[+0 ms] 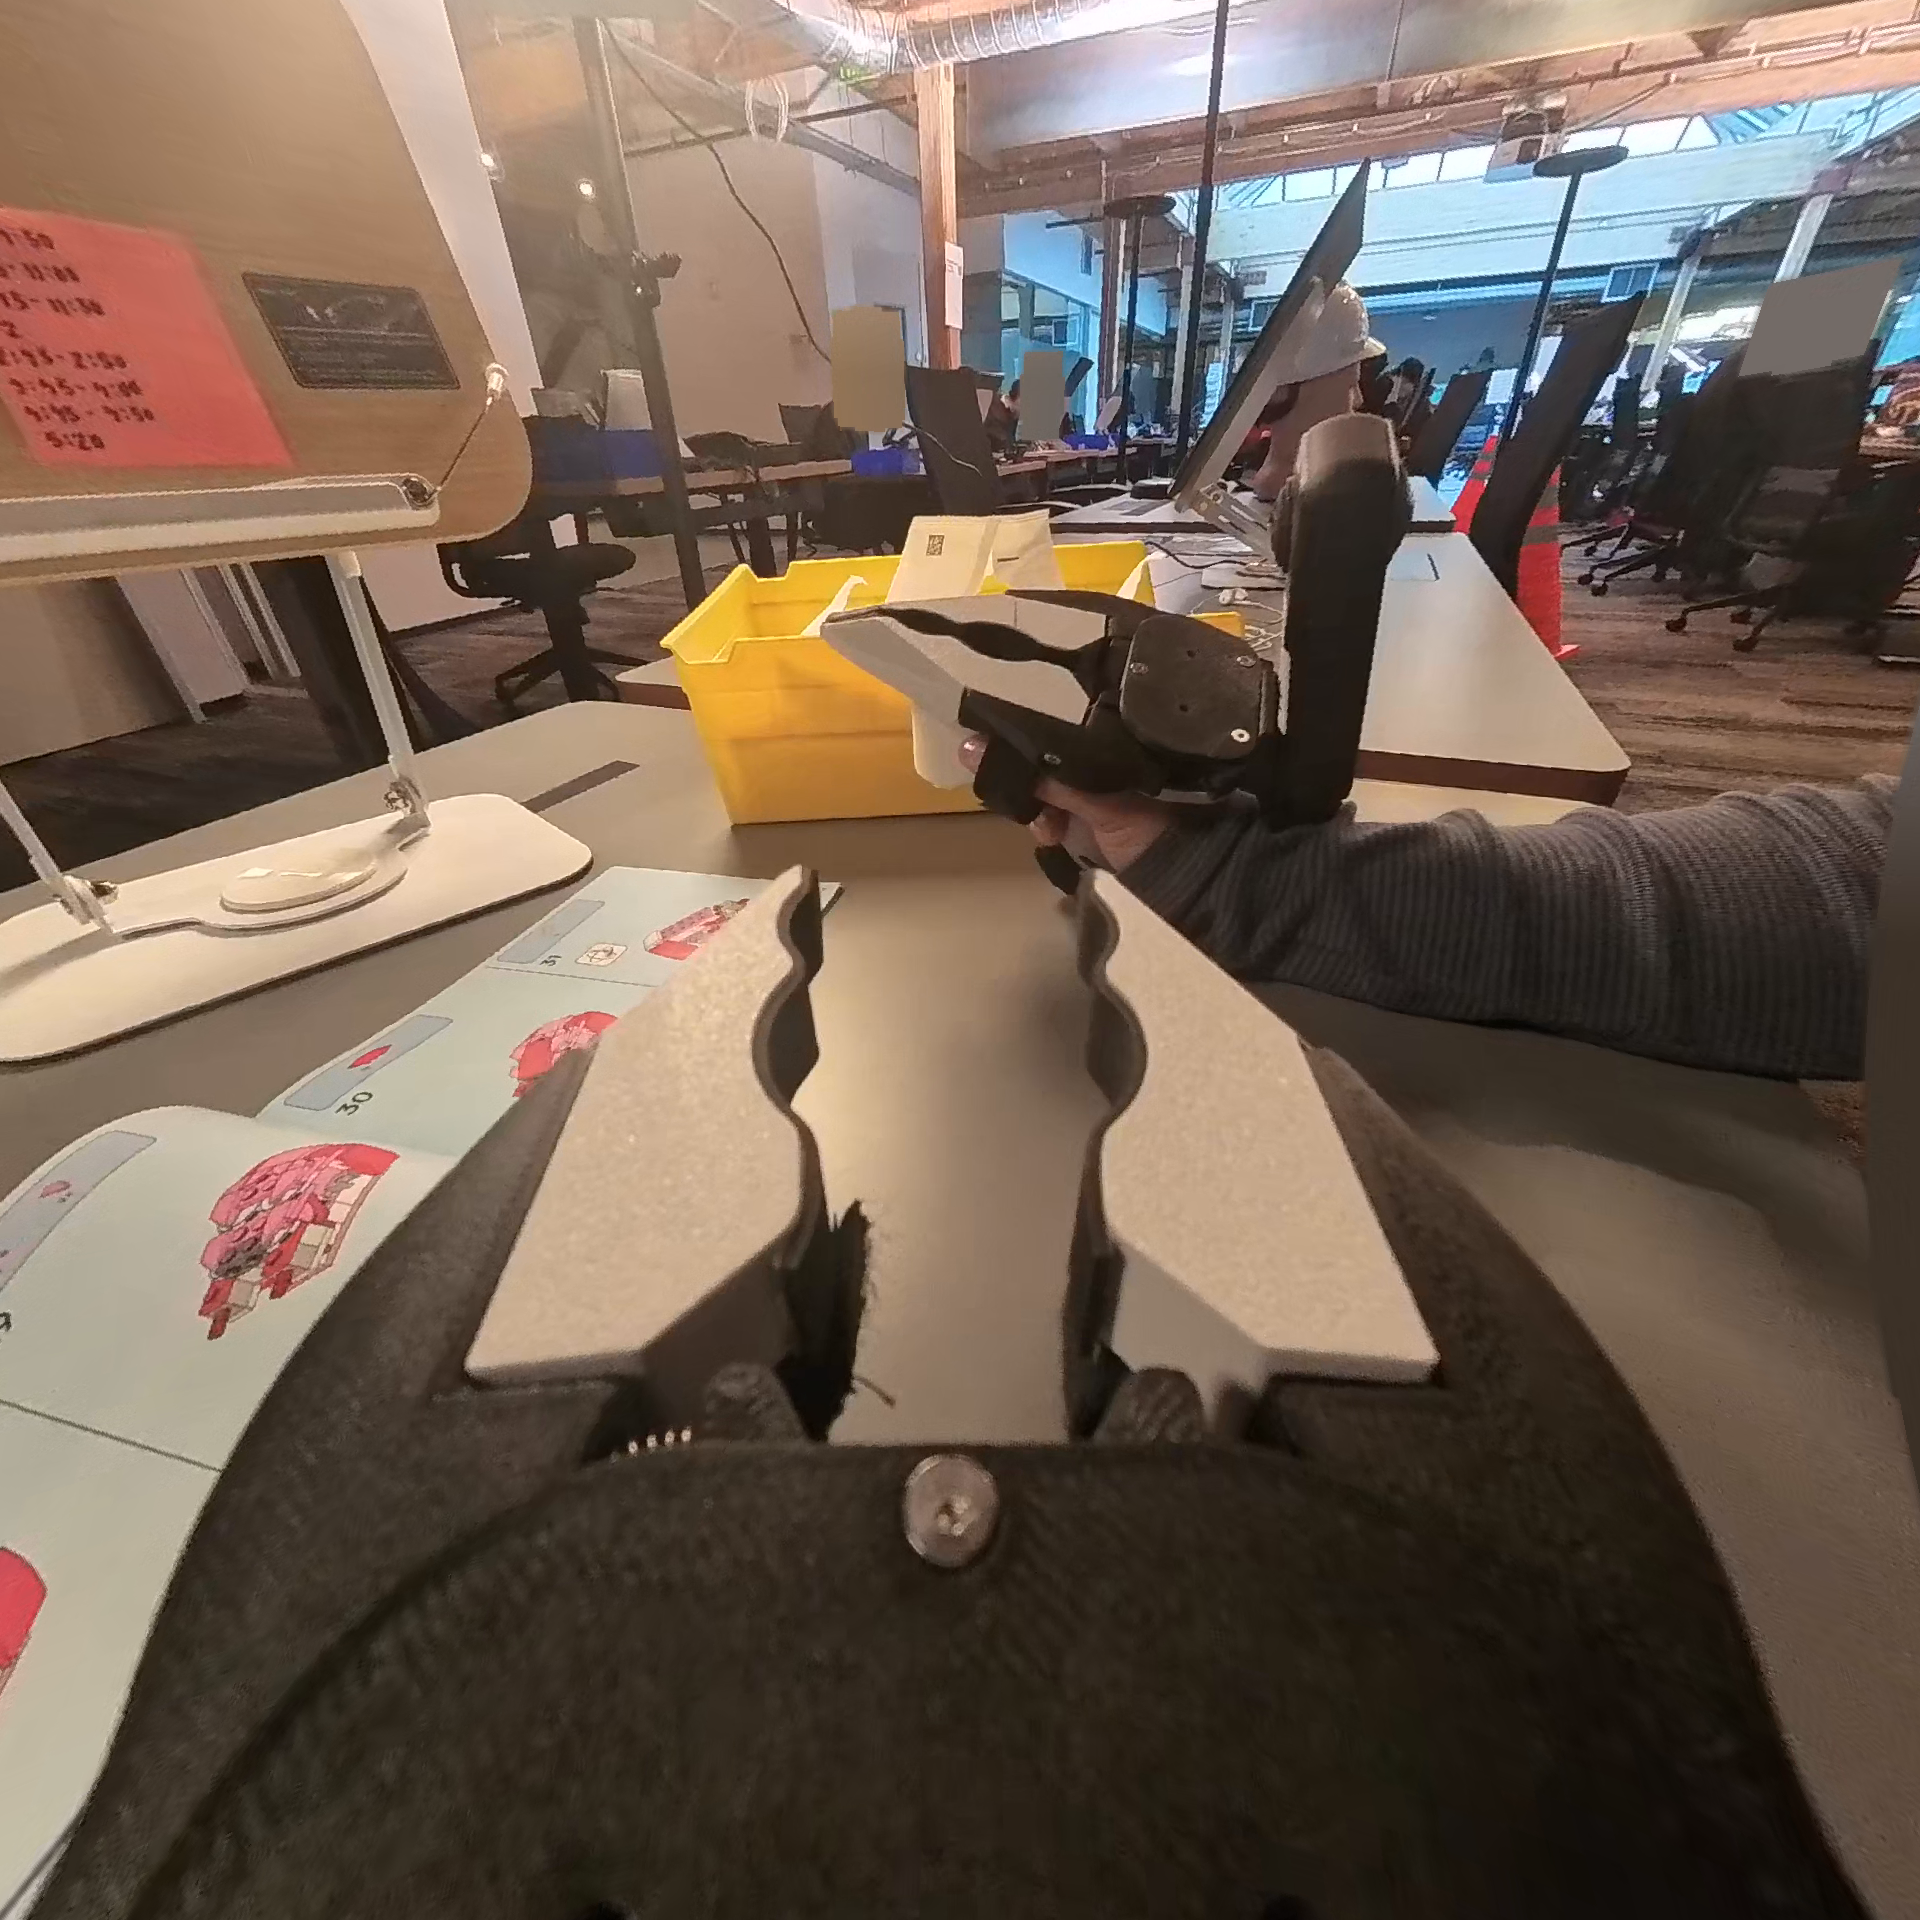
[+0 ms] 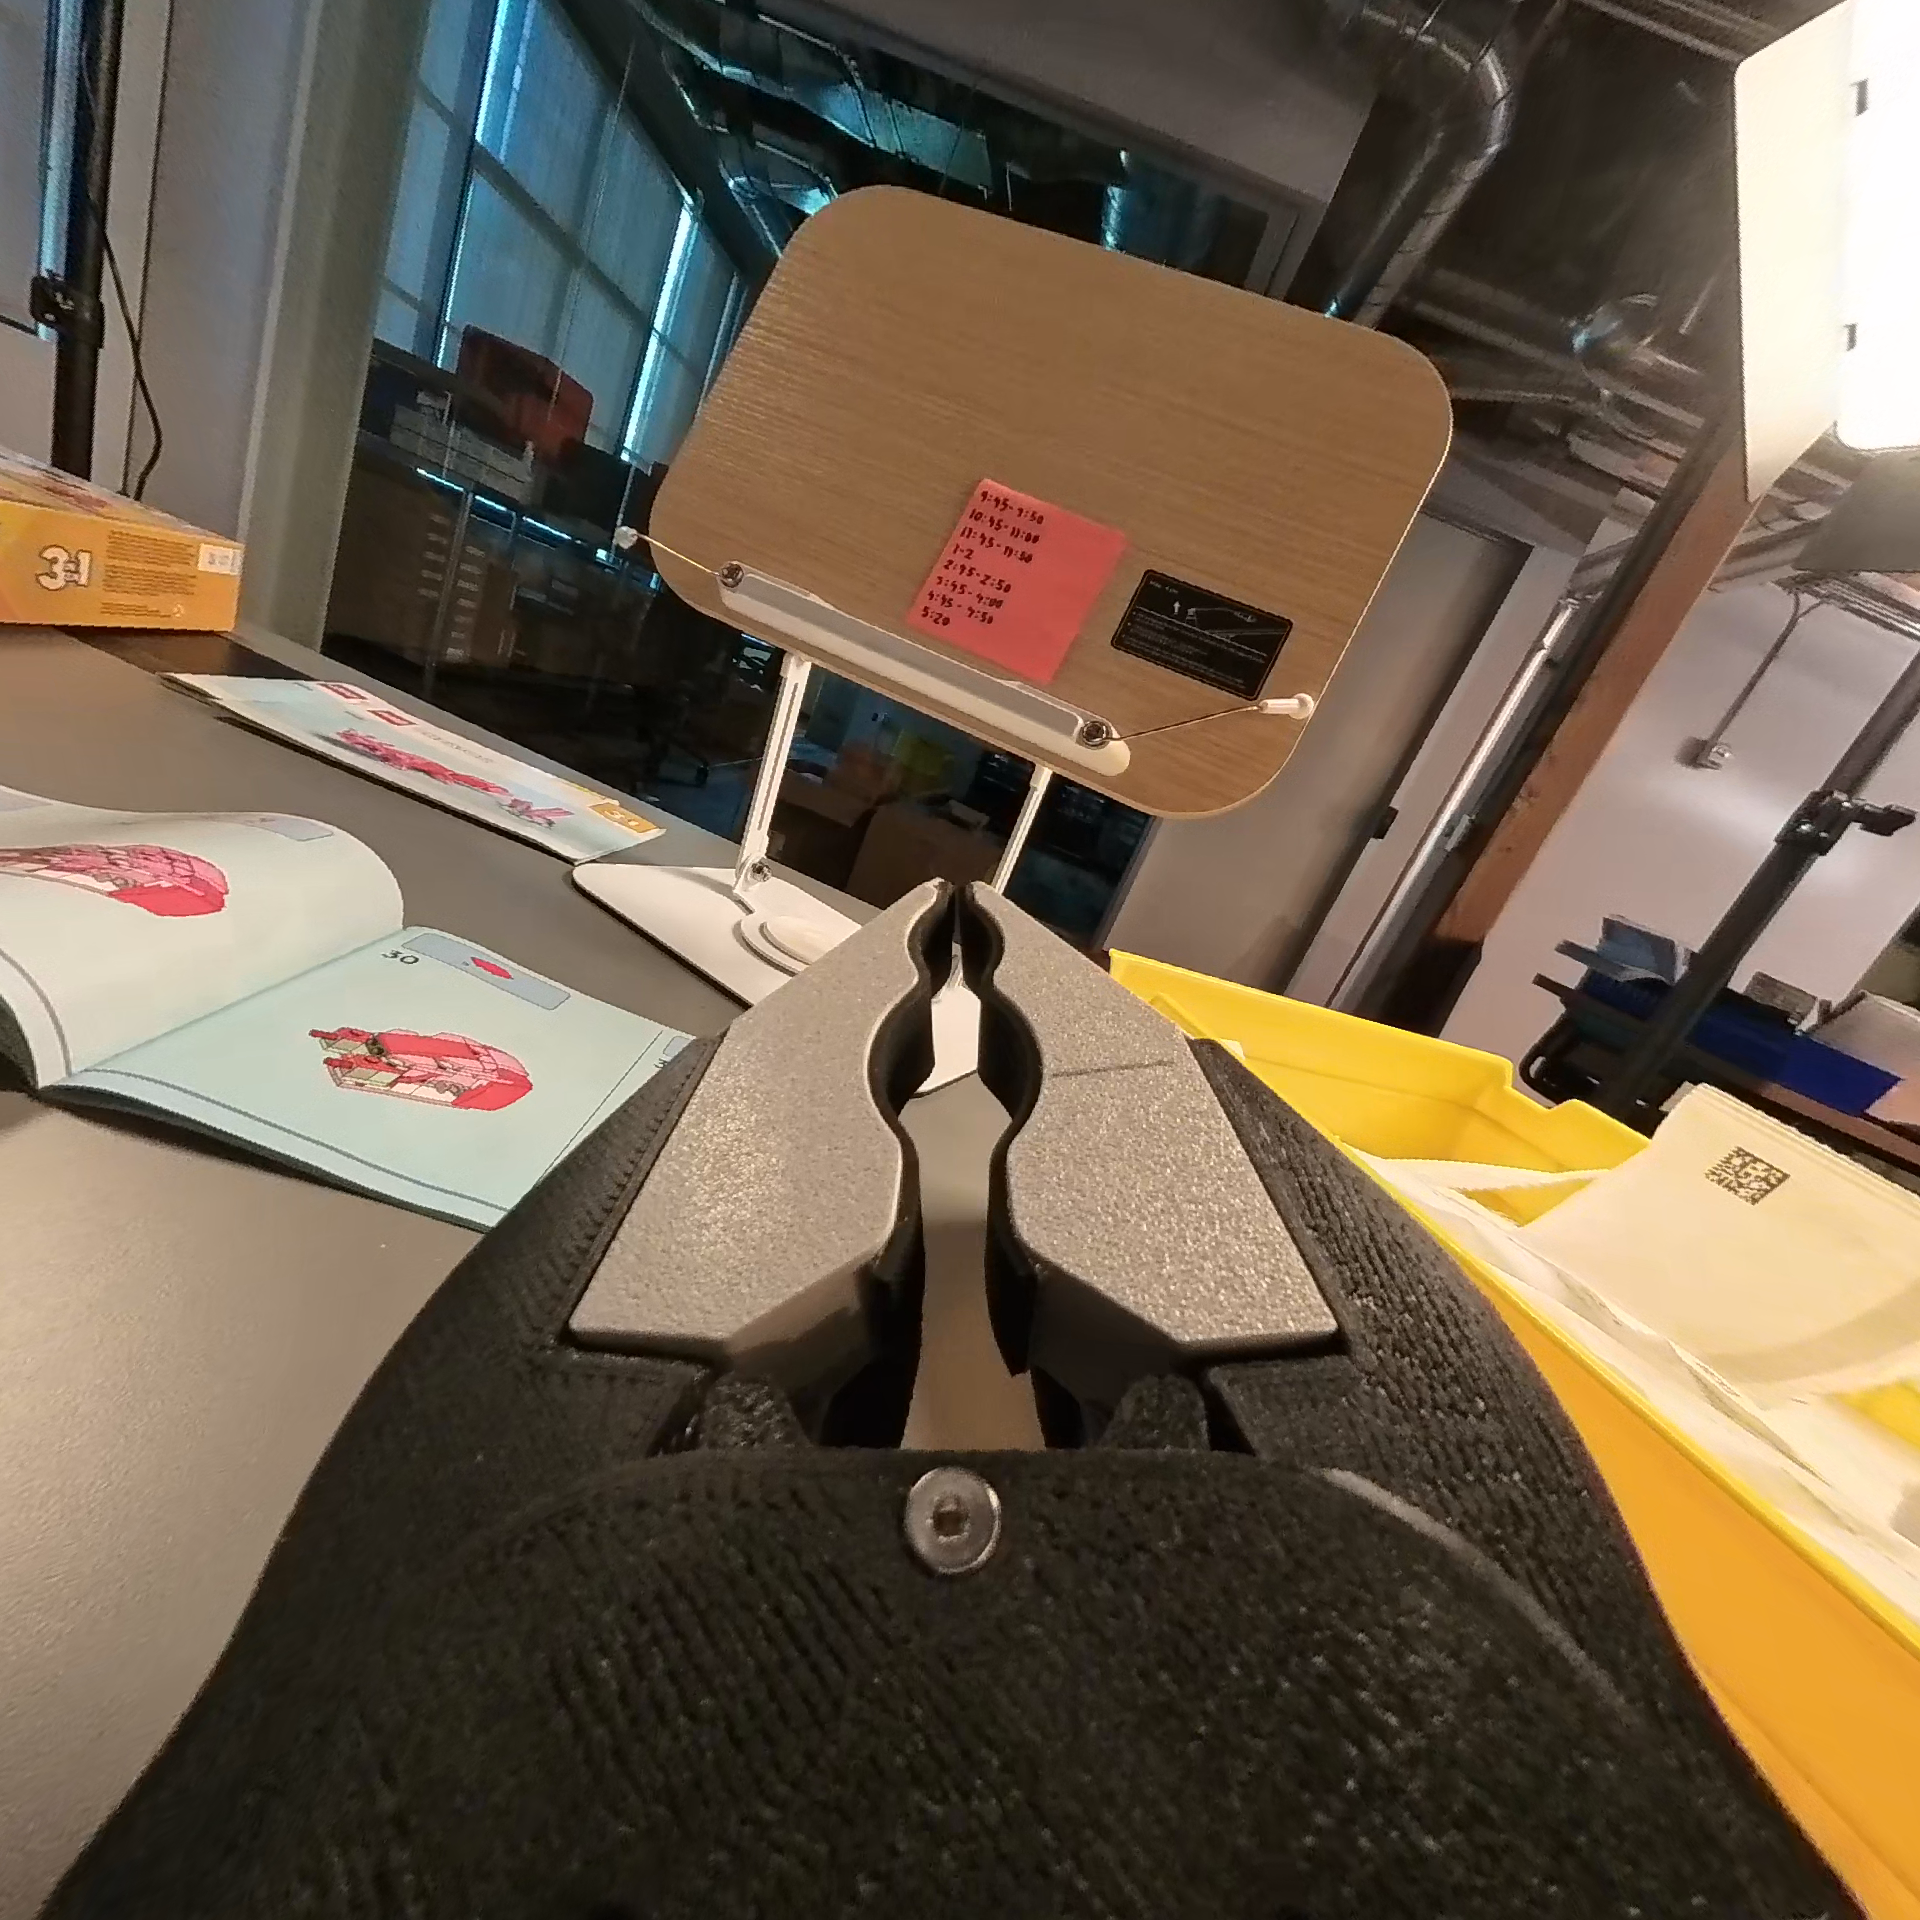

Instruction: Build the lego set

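Where visible, sleeve [image 1: 1507,935] left-view only

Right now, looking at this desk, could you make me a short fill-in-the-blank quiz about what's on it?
1. The bin on the desk is coloured ____.
2. The sticky note on the wooden stand is coloured ____.
3. The right tongs are ____, holding nothing.
4. The open booklet lies ____ on the desk.

Missing words: yellow; pink; shut; flat

A wooden book stand [image 2: 1049,499] bearing a pink sticky note [image 2: 1013,577], an open instruction booklet [image 2: 312,1039] and a yellow bin [image 1: 821,707] sit on the grey table [image 1: 935,852].
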Available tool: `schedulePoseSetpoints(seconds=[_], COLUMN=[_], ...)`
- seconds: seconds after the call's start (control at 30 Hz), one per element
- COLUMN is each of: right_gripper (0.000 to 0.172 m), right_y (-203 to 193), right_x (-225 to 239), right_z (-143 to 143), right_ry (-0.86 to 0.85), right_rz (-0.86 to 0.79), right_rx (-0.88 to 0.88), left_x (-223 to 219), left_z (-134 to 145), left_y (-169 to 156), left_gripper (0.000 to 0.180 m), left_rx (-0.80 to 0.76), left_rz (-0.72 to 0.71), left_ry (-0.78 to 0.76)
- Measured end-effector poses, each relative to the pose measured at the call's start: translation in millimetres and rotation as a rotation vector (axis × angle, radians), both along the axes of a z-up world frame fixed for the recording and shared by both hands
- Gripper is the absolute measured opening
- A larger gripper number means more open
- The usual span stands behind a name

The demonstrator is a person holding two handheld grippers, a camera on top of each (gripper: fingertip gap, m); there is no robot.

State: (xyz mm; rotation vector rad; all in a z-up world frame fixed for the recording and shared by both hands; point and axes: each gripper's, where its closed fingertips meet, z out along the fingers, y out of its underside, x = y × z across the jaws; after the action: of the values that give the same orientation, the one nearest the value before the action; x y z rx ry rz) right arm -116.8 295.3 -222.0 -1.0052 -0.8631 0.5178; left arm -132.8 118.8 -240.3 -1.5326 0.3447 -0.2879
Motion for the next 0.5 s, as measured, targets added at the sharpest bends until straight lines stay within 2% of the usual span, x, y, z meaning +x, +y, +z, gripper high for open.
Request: schedulePoseSetpoints(seconds=[0.5], right_gripper=[0.000], right_y=[-1.3], right_x=[-1.1], right_z=[-0.6], right_ry=[-0.003], right_rz=[0.009], right_rx=[-0.003], left_x=[0.1], left_z=[-5.0], left_y=[2.1], left_gripper=[0.048], left_rx=[-0.022], left_rz=[0.000], left_ry=[0.008])
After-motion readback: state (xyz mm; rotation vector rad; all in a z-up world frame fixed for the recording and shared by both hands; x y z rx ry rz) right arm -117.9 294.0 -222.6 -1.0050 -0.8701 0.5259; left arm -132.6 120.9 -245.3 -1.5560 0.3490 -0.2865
